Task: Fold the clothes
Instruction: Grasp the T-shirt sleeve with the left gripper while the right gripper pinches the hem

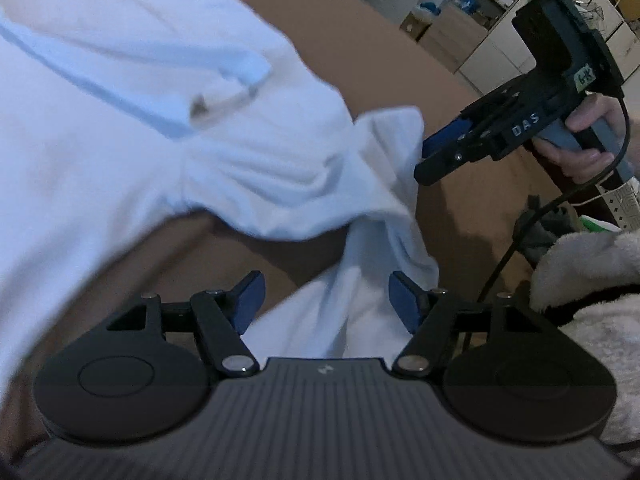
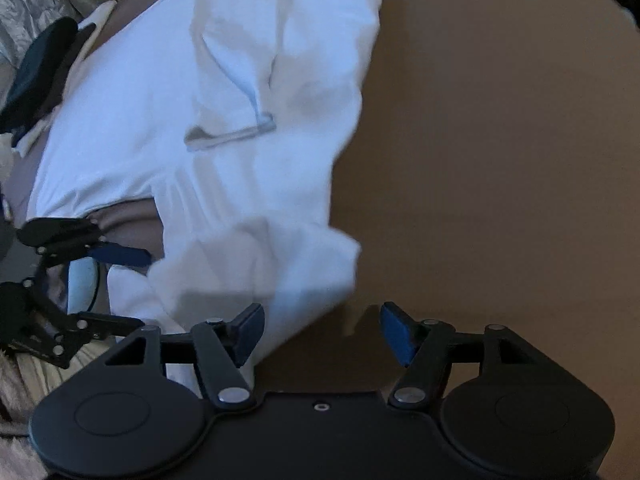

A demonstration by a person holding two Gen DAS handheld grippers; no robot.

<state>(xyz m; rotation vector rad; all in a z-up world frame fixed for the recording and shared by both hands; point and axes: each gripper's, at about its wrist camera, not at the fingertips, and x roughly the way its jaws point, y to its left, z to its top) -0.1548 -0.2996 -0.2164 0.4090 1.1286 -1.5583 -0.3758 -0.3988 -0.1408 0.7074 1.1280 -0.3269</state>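
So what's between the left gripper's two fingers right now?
A hanging fold of the white shirt lies between the open left gripper fingers, unpinched, in the left wrist view.

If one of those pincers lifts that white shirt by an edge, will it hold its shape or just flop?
Probably flop: the white shirt already lies in soft folds and rumples on the brown table. It looks thin and likely light, so one pinch should lift it. The hanging part would likely sag and drag, as the loose part near the open left gripper does.

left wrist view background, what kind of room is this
Probably a storeroom or workshop rather than a home: white cabinets and a cardboard box stand behind the brown table, with a power strip alongside.
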